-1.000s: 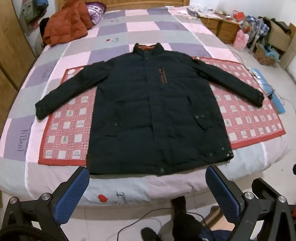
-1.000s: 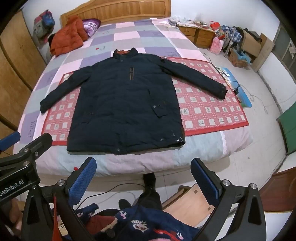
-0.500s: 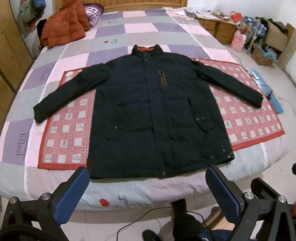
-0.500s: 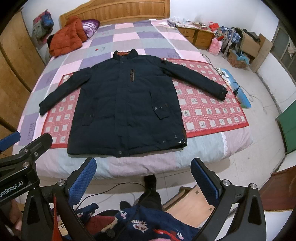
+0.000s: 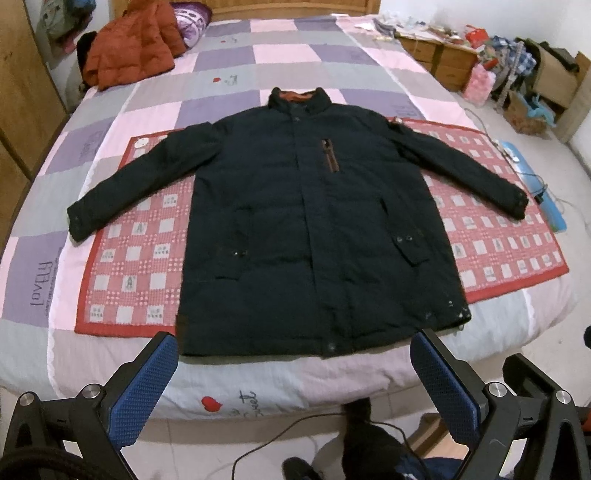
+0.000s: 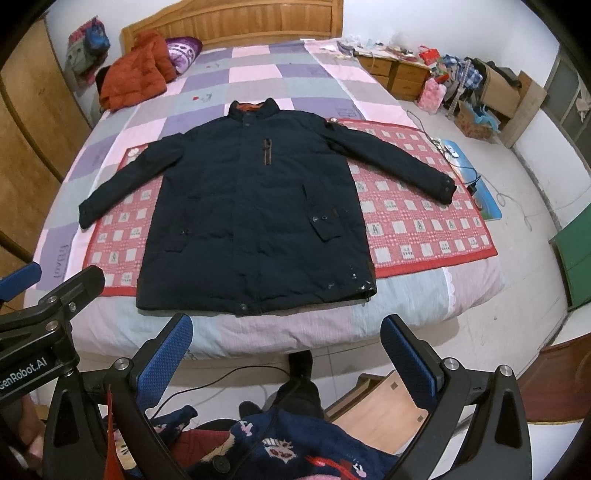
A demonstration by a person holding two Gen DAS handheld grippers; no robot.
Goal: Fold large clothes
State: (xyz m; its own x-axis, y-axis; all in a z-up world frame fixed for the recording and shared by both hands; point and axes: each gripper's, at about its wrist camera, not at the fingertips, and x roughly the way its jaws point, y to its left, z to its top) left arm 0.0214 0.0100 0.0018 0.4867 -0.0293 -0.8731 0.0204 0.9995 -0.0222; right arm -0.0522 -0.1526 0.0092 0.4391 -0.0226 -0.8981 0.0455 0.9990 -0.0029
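Note:
A large dark navy jacket (image 5: pixel 295 221) lies flat and face up on the bed, sleeves spread out to both sides, collar at the far end; it also shows in the right wrist view (image 6: pixel 255 214). It rests on a red checked mat (image 5: pixel 129 266). My left gripper (image 5: pixel 295 384) is open and empty, its blue pads just short of the jacket's hem at the bed's near edge. My right gripper (image 6: pixel 284 354) is open and empty, held further back above the floor in front of the bed. The left gripper's body (image 6: pixel 44 317) shows at the left of the right wrist view.
An orange puffer jacket (image 5: pixel 129 48) and a purple pillow (image 5: pixel 192 22) lie at the bed's far left. Wooden nightstands (image 6: pixel 402 74) and cluttered bags (image 6: pixel 476 96) stand at the right. A cable (image 6: pixel 221 380) runs on the floor by the person's feet. A wardrobe (image 6: pixel 26 129) stands left.
Both grippers have moved a little closer to the bed, so the jacket looks larger. The jacket has not moved. Both grippers stay open.

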